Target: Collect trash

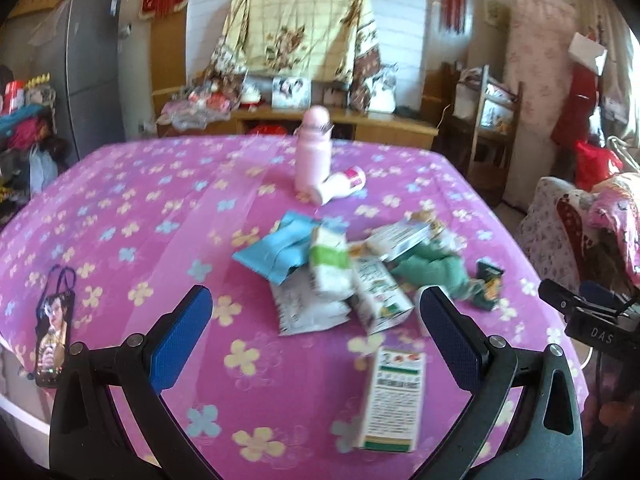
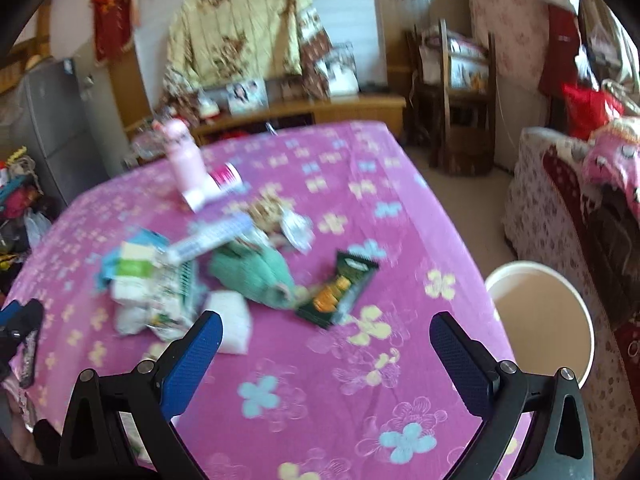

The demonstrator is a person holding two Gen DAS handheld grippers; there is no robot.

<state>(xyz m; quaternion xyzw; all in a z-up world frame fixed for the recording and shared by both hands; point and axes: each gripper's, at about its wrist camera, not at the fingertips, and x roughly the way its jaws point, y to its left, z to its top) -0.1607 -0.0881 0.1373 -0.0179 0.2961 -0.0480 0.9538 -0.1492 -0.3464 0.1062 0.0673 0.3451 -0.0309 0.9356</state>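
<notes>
Both grippers hang over a tabletop point(image 1: 120, 208) covered in a pink flowered cloth, and both have their jaws spread wide with nothing between them. The left gripper point(image 1: 316, 312) faces a heap of trash near the middle of the tabletop: a light blue packet point(image 1: 272, 254), a green-and-white carton point(image 1: 329, 260) lying on a white printed wrapper point(image 1: 308, 312), another printed carton point(image 1: 380, 296), a crumpled green cloth point(image 1: 432, 270) and a dark snack wrapper point(image 1: 489, 280) at the heap's right edge. A separate green-and-white box point(image 1: 394, 396) lies flat nearer the camera, between the two fingers in the view. Beyond the heap a pink bottle point(image 1: 312, 148) stands upright, with a white tube point(image 1: 342, 184) lying on its side against its base. A phone with a pictured case point(image 1: 52, 332) rests at the left edge.

The right gripper point(image 2: 326, 344) sees the same heap from the other side (blurred), with the dark snack wrapper point(image 2: 340, 288) closest to it. A white bin point(image 2: 540, 320) stands on the floor just beside the tabletop's right edge.
</notes>
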